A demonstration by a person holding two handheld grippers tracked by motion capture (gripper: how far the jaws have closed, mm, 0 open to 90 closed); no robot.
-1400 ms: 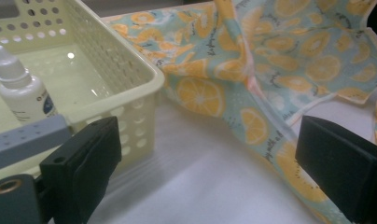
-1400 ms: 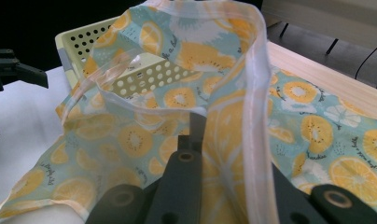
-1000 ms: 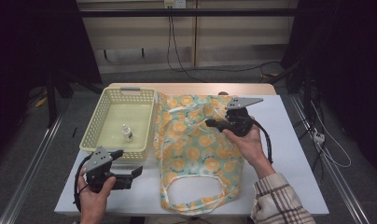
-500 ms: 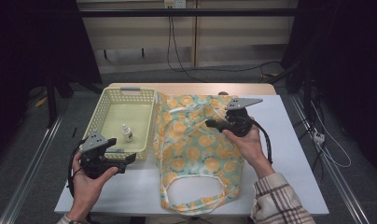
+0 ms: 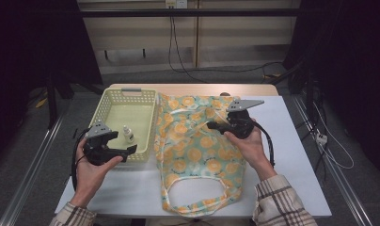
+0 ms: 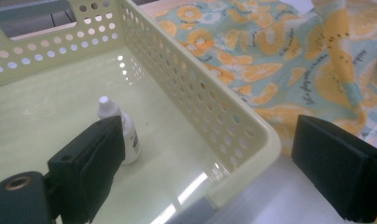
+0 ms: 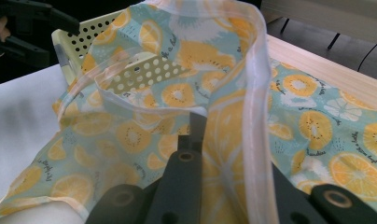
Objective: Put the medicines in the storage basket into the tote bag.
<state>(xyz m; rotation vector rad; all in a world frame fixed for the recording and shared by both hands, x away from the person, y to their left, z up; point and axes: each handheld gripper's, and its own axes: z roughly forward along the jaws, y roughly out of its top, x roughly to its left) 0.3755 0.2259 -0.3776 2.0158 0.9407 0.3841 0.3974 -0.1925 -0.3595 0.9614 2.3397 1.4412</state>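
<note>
Fruit-print bag (image 5: 202, 146) pinched, basket (image 5: 146, 101) beside it.
Right gripper (image 5: 215, 125) jaws clench the bag's fabric; left gripper (image 5: 130, 151) jaws released, at the basket's near rim above the dropper bottle (image 6: 121, 130).

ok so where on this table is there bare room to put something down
The white table is bare right of the fruit-print bag, and along the front edge left of its handles. The basket floor is mostly free around the small bottle. The middle is crowded with bag cloth.

The basket (image 5: 146, 101) sits toward the table's (image 5: 301, 155) left edge, a small bottle (image 5: 128, 134) in it. The bag (image 5: 197, 155) lies just right of the basket, reaching the near edge.
</note>
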